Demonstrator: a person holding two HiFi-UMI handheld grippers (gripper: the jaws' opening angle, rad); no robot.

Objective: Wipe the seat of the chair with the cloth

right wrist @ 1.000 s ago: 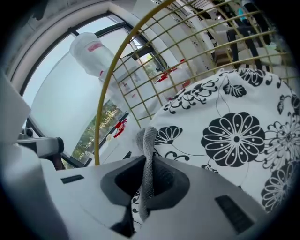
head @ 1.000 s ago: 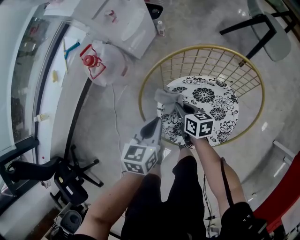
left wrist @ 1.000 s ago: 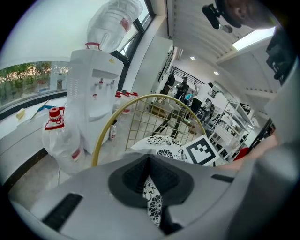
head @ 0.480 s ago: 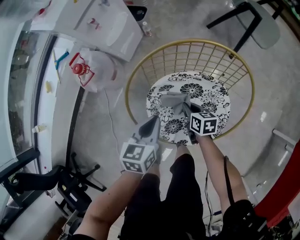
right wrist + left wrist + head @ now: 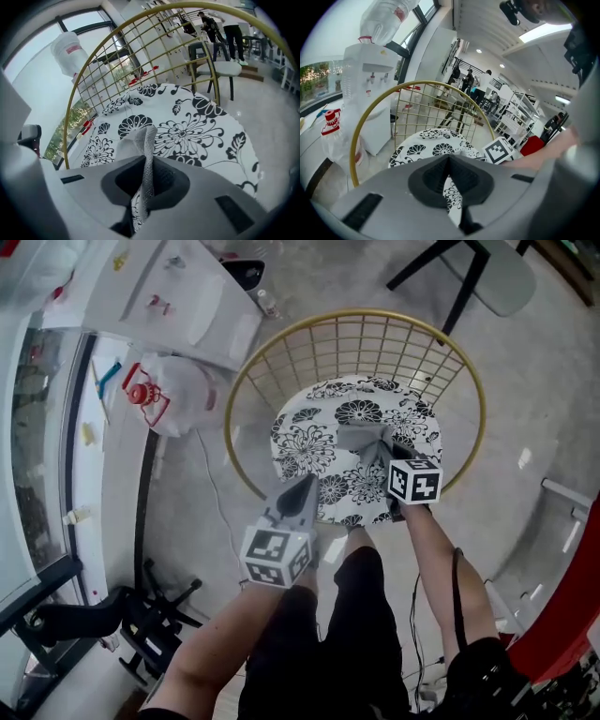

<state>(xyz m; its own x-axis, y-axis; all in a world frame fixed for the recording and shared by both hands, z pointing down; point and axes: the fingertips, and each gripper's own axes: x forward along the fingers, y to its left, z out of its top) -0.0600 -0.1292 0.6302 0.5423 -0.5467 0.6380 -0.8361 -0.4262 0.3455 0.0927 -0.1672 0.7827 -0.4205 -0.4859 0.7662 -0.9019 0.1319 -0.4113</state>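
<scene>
On seat [image 5: 309, 442], right claw [image 5: 379, 448] pinches cloth [image 5: 360, 436]; left claw [image 5: 307, 486] closed, empty, at seat's near edge.

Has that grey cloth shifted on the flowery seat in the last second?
Yes. The cloth, pinched in the right gripper, has slid from the left edge of the seat toward its middle.

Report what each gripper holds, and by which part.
Right gripper pinches the grey cloth by a bunched edge, the rest trailing onto the seat. Left gripper is shut, empty.
</scene>
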